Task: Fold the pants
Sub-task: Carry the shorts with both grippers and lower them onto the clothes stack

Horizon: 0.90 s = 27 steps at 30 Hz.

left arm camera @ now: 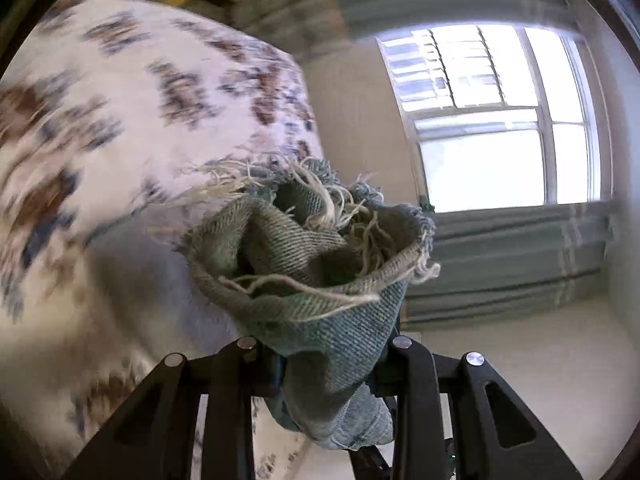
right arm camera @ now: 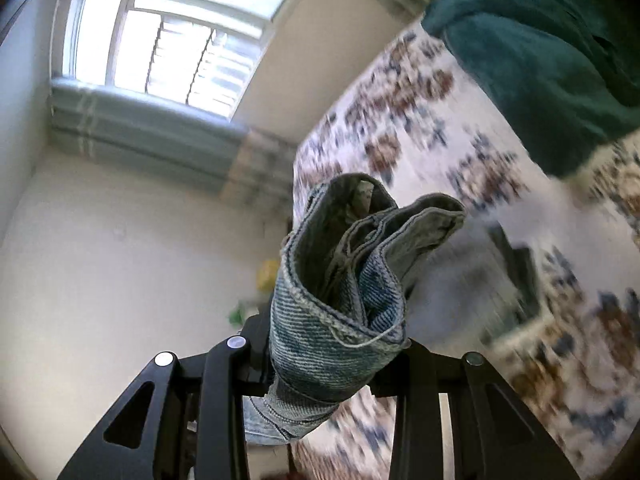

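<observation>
The pants are blue denim jeans. My left gripper (left arm camera: 326, 354) is shut on a frayed leg hem of the jeans (left arm camera: 320, 272), bunched up and sticking out past the fingers. My right gripper (right arm camera: 328, 350) is shut on a stitched, folded edge of the jeans (right arm camera: 344, 280), probably the waistband. Both grippers are lifted and tilted up towards the room. The rest of the jeans hangs below and is hidden.
A bed with a white floral cover (left arm camera: 120, 120) lies at the left in the left wrist view and at the right in the right wrist view (right arm camera: 480, 184). A dark green cloth (right arm camera: 552, 60) lies on it. A window (left arm camera: 500, 112) and a radiator (left arm camera: 500, 256) are on the far wall.
</observation>
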{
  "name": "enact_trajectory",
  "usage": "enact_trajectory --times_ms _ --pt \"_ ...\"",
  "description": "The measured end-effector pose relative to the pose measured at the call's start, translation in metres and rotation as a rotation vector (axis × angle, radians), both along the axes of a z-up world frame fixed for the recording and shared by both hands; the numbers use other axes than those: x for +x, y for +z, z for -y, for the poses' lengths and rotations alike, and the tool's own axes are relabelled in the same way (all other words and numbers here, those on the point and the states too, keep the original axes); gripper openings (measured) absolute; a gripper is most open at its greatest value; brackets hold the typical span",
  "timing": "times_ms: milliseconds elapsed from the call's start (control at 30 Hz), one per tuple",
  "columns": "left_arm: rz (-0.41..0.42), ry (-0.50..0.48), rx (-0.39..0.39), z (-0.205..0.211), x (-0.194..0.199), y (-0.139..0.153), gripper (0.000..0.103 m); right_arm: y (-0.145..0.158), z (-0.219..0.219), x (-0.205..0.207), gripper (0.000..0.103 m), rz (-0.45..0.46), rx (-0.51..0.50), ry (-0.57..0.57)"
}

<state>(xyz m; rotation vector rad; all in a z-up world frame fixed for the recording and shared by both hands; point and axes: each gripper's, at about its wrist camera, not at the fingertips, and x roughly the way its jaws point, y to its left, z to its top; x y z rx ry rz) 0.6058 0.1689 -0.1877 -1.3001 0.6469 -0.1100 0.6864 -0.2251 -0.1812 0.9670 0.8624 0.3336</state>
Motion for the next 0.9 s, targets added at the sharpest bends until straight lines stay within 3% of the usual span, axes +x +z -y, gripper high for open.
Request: enact_trajectory --times_ms 100,200,300,433,533,800,900 --pt "0.008 -0.064 0.049 -0.012 0.068 -0.023 0.026 -0.029 -0.013 0.037 0.035 -0.011 -0.011 -0.039" --pt "-0.056 -0.141 0.079 -0.018 0.112 -0.086 0.026 -0.096 -0.02 0.054 0.035 -0.09 -0.032 -0.068" --pt "-0.166 -0.19 0.074 -0.017 0.112 -0.152 0.026 -0.164 -0.016 0.044 0.035 -0.192 -0.022 -0.095" --pt "-0.251 -0.226 0.053 -0.011 0.092 -0.203 0.026 -0.21 -0.004 0.029 0.035 -0.255 -0.014 -0.128" --pt "-0.263 -0.252 0.065 -0.008 0.076 -0.215 0.026 -0.216 -0.001 0.023 0.035 -0.264 -0.022 -0.115" --pt "-0.242 -0.272 0.092 -0.01 0.058 -0.188 0.026 -0.208 -0.003 0.008 0.035 -0.26 -0.05 -0.069" --pt "-0.269 -0.294 0.106 -0.009 0.054 -0.194 0.026 -0.213 -0.002 0.002 0.035 -0.283 -0.069 -0.063"
